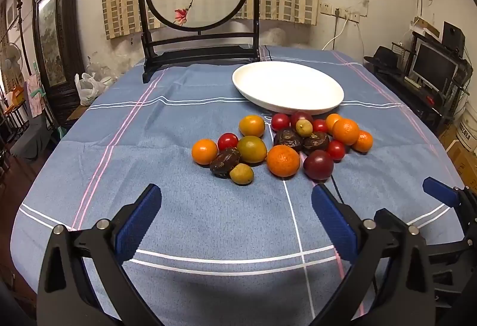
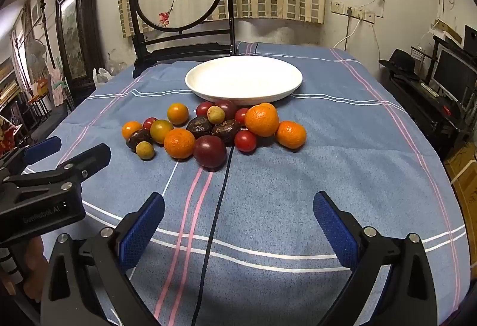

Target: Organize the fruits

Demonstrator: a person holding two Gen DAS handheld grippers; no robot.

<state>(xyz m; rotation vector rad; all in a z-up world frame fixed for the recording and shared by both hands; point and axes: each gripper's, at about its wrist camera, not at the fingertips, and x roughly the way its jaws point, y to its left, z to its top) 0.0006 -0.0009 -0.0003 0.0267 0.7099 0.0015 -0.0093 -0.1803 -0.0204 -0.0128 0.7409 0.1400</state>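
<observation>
Left tongs [image 1: 237,200] and right tongs [image 2: 238,206] both spread wide, holding nothing, above the table [image 2: 342,165]. Fruits [image 2: 208,129] heaped just before the white plate [image 2: 244,78] (plate bare).

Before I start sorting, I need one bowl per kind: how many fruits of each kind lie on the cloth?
Round orange citrus fruits: 5
Greenish-yellow citrus fruits: 2
Small red tomatoes: 4
Dark brown wrinkled fruits: 3
Smooth purple-red fruits: 2
Small olive-green round fruits: 2
Total: 18
</observation>
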